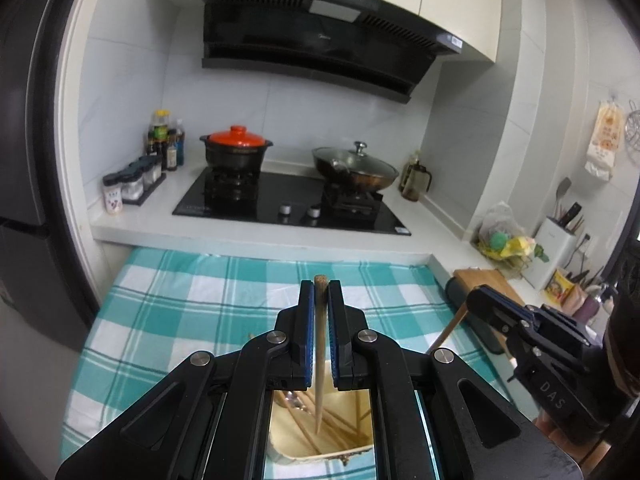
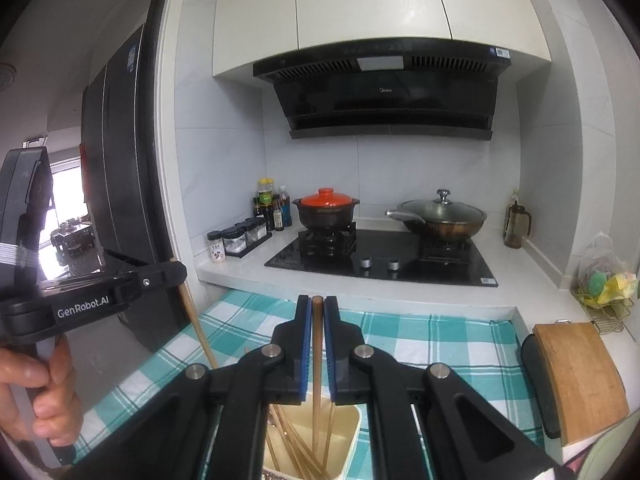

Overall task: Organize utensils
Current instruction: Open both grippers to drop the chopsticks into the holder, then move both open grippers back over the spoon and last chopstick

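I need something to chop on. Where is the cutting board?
In the right wrist view the cutting board lies at the right edge, tilted over a black tray beside the checked cloth.

I am seeing an orange-lidded clay pot (image 2: 326,210) and a lidded wok (image 2: 440,216) sitting on the stove (image 2: 380,260); a wooden cutting board (image 2: 580,376) is lying at right on the tabletop (image 2: 420,336).
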`<state>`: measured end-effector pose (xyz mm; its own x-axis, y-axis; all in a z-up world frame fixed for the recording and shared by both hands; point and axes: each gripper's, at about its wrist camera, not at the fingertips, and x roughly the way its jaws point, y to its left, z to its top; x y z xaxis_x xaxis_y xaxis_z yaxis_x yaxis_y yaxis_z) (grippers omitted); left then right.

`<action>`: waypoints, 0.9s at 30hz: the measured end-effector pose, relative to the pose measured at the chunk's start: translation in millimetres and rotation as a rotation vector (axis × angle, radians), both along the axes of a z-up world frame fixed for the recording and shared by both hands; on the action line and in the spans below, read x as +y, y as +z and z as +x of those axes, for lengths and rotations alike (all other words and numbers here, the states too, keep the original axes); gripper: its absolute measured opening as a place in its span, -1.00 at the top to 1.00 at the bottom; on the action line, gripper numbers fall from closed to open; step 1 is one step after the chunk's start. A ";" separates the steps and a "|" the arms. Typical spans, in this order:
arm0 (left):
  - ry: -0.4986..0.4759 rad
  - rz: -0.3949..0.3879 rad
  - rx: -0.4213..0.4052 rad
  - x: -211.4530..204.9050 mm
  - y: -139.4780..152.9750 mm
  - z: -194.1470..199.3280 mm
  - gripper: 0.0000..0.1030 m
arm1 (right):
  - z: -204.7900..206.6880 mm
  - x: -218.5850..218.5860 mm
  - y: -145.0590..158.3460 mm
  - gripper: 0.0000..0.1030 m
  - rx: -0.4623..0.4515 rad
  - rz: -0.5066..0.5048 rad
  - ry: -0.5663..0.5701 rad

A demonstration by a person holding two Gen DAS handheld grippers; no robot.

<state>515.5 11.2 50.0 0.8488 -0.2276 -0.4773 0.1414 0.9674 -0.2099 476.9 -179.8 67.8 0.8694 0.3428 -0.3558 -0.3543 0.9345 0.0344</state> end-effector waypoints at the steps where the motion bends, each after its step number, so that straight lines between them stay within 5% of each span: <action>1: -0.005 0.003 0.027 -1.5 -8.5 6.3 0.91 | 8.1 1.7 -8.7 0.87 0.031 -0.002 0.012; 7: -0.004 -0.007 0.170 -4.7 -54.8 34.2 0.91 | 52.7 16.7 -62.4 0.87 0.250 -0.037 0.038; 11: 0.010 -0.009 0.214 -3.7 -71.4 41.4 0.90 | 71.2 21.8 -82.9 0.87 0.294 -0.037 0.036; 14: 0.033 -0.033 0.239 3.5 -75.7 38.5 0.35 | 78.4 25.6 -87.2 0.84 0.296 -0.009 0.029; 16: 0.045 -0.032 0.224 10.7 -73.3 27.0 0.03 | 82.2 25.2 -86.9 0.56 0.301 0.016 0.021; 18: 0.035 -0.001 0.228 16.0 -71.6 10.7 0.00 | 72.7 18.9 -80.6 0.30 0.276 0.062 0.011; 23: 0.000 0.163 0.276 24.9 -89.1 -64.7 -0.36 | 17.2 0.0 -65.8 0.29 0.217 0.026 0.003; 27: -0.003 0.256 0.336 26.8 -130.5 -139.3 -0.39 | -61.0 -21.3 -90.9 0.12 0.223 -0.057 0.014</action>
